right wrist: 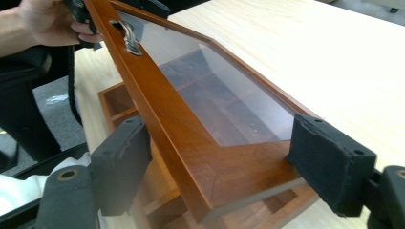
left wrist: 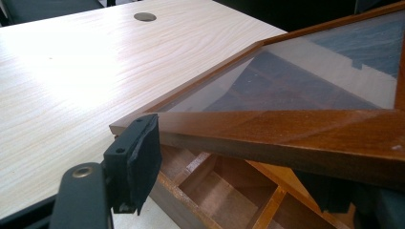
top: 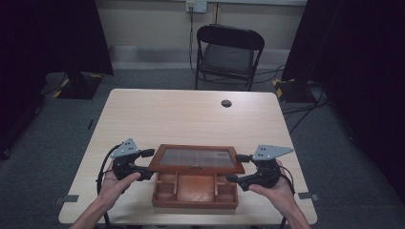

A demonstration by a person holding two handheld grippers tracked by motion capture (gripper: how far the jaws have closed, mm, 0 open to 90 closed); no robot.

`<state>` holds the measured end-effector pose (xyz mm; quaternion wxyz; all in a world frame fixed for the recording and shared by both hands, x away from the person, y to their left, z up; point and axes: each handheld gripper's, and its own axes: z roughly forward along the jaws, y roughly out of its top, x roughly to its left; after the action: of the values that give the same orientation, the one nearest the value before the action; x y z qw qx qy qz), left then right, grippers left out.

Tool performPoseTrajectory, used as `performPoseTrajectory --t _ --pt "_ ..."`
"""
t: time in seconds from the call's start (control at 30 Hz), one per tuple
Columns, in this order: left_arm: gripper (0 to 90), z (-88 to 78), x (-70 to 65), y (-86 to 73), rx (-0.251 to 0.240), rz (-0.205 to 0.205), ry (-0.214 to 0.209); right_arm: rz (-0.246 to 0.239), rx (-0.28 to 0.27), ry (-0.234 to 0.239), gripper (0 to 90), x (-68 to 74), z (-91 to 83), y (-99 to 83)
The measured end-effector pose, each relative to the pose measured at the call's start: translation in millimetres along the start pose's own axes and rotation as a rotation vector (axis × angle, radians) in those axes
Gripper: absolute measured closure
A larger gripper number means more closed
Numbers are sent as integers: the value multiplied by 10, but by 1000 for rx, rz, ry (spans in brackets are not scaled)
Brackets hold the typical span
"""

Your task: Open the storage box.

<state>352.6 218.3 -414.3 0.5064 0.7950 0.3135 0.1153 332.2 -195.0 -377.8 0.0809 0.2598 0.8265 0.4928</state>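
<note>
Wooden compartment box [top: 195,193] sits at the near edge of the table [top: 181,114], between the two hand-held grippers. Its glass-paned lid [top: 197,159] is raised at an angle, hinged along the far side as far as can be judged, with the front edge lifted off the base.

Left gripper [top: 143,164]: jaws apart, straddling the lid's left corner. In the left gripper view one pad [left wrist: 138,160] sits just under the frame edge at the corner; the other jaw shows dark beneath the frame at lower right. Contact looks light, not a firm clamp.

Right gripper [top: 237,168]: jaws apart around the lid's right corner. In the right gripper view the corner of the frame [right wrist: 224,176] lies between the two pads [right wrist: 329,160], one on each face, with a gap visible at both. The small metal handle [right wrist: 128,36] on the front rail is further along, toward the other hand [right wrist: 45,21].

Risks, as judged:
- Lid appears carried on loose contact at two corners only; either pad slipping off lets the lid drop onto the base, and the glass could crack.
- Uneven lift between the hands would twist the frame and strain the hinges.
- Box is close to the table's near edge; pulling toward the person may drag it off.
</note>
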Motion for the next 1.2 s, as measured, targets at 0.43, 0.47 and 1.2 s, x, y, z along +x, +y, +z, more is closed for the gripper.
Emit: performPoseTrajectory --t 0.43,0.47,1.2 --pt "317 22 30 78 -19 -20 -6 20 -7 -41 247 -139 13 21" --pt "319 25 35 82 -21 -30 -8 25 -10 -42 251 -152 15 25" --pt "383 126 72 309 -42 17 -54 98 -91 -6 398 -398 54 91"
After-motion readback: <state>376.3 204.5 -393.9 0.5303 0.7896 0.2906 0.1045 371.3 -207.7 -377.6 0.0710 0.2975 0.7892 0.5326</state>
